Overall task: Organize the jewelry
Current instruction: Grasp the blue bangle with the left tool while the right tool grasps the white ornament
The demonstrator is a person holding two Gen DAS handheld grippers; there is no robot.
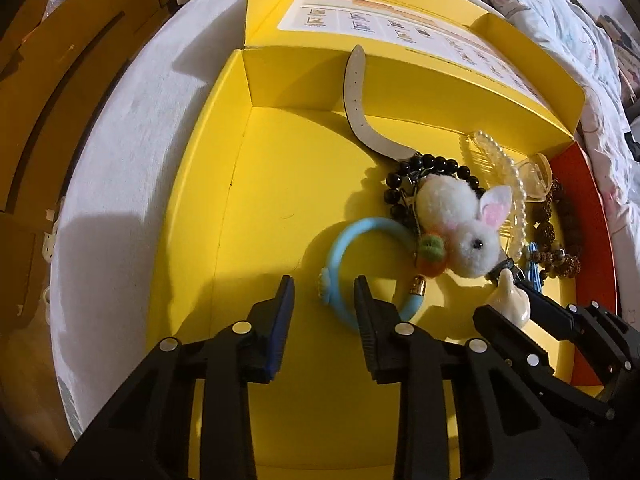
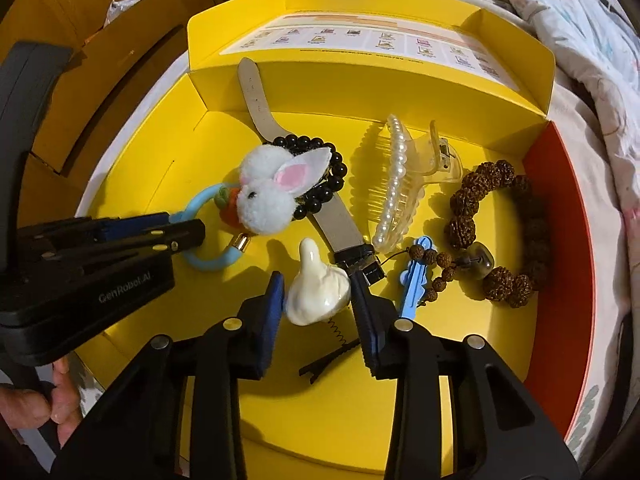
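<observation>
A yellow box [image 1: 256, 184] [image 2: 472, 344] holds the jewelry. My left gripper [image 1: 324, 300] [image 2: 188, 228] is open, its jaws astride the rim of a light blue ring bracelet [image 1: 344, 248] [image 2: 200, 200]. A white plush rabbit charm [image 1: 460, 224] [image 2: 266, 196] lies on a black bead bracelet [image 1: 436, 162] [image 2: 324, 196] and a watch strap [image 1: 356, 92] [image 2: 256, 96]. My right gripper [image 2: 318, 300] [image 1: 516, 300] is open around a cream ceramic duck-shaped piece [image 2: 316, 288] [image 1: 510, 300].
A pearl hair claw [image 2: 400, 176] [image 1: 500, 168], a brown seed-bead bracelet [image 2: 492, 208] [image 1: 556, 236], a blue clip [image 2: 416, 280] and a black hair clip [image 2: 328, 360] lie in the box. The lid [image 2: 360, 40] stands open behind. Bedding [image 2: 580, 40] is at right.
</observation>
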